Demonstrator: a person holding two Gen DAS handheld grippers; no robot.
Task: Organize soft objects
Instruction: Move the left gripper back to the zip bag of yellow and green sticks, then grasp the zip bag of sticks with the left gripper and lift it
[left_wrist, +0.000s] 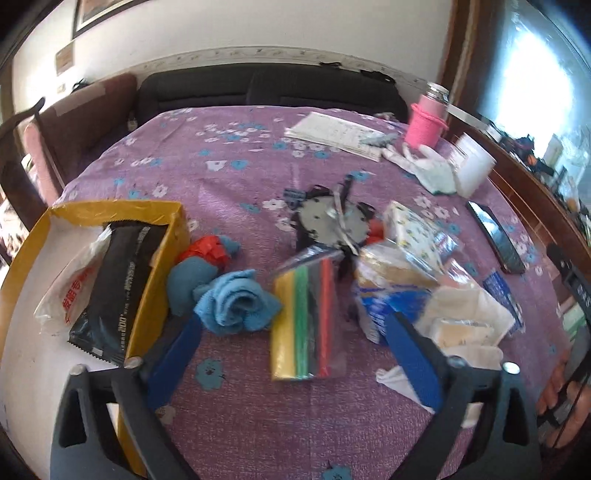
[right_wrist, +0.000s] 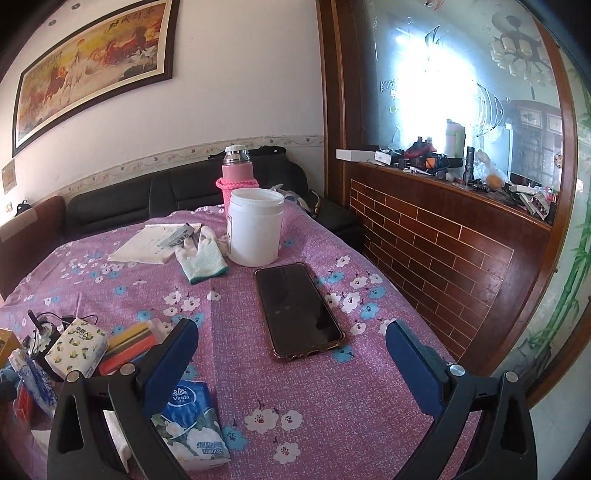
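Left gripper (left_wrist: 295, 332) blurred, open over colour-striped packet (left_wrist: 301, 321), tissue packs (left_wrist: 399, 269) smeared

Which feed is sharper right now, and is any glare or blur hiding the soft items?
Left wrist view: smeared by motion, so the blue towel and colour-striped pack look soft and print is unreadable; window light washes out the upper right. Right wrist view: sharp, phone and white glove crisp, but strong glare on the mirror panel. Both bend straight edges at the rim.
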